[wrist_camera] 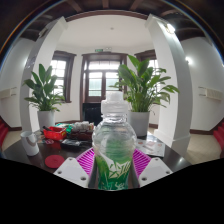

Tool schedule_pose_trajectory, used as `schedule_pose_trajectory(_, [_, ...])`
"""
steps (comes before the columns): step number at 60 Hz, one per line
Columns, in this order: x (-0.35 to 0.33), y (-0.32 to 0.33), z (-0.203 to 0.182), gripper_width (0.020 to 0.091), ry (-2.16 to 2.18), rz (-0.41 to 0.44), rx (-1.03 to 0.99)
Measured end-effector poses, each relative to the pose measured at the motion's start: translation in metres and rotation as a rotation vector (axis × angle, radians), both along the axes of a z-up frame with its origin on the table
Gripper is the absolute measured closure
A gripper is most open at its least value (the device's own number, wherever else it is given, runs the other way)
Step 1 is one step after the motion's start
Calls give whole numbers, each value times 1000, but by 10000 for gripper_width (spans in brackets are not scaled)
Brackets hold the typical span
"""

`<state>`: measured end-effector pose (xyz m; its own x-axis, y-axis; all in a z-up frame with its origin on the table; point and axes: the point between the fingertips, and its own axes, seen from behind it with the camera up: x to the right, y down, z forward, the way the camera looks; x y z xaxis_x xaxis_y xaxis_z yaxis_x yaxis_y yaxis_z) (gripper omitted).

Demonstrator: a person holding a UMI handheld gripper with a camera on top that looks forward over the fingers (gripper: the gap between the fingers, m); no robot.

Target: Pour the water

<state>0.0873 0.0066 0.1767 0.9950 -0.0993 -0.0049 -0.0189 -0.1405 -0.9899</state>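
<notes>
Between the gripper's (pixel 114 165) two fingers stood a clear plastic water bottle (pixel 114 148), upright, with a white cap and a green label low on its body. Both purple pads (pixel 88 161) pressed against the bottle's sides, one at the left and one at the right, so the tool was closed on the bottle and holding it. The bottle's base was hidden below the fingers, so whether it rested on the table or hung clear of it could not be told.

Beyond the bottle lay a dark, glossy table (pixel 30 152). On its left part, a red bottle cap (pixel 54 161) sat near the left finger, and farther off lay a cluster of red and dark items (pixel 62 133) too small to name. To the right of the bottle, a pale flat object (pixel 153 147) rested on the table, just beside the right finger.

Far behind the table, a leafy potted plant (pixel 44 95) stood at the left and a larger one (pixel 143 90) in a white pot at the right. Between them, in the far wall, was a dark wooden door (pixel 101 78) with glass panes, and a white pillar (pixel 170 75) rose at the right
</notes>
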Motion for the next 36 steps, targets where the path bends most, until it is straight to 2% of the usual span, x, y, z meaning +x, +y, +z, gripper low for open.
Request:
schedule_pose_trajectory(6, [1, 7, -10, 707, -19, -5, 3])
schedule_pose_trajectory(10, [0, 8, -11, 744, -15, 1, -4])
schedule_pose_trajectory(13, [1, 10, -11, 743, -8, 2, -13])
schedule_pose_trajectory(14, [5, 19, 1, 744, -4, 0, -16])
schedule_pose_trajectory(24, [-2, 8, -13, 743, -98, -12, -46])
schedule_pose_trajectory(28, [-4, 10, -9, 744, -233, -7, -66])
schedule_pose_trajectory(29, [-2, 9, 3, 746, -264, 5, -68])
schedule_pose_trajectory(31, [-12, 21, -4, 742, -374, 6, -86])
schedule_pose_trajectory(36, [-27, 38, 5, 741, -653, 45, -123])
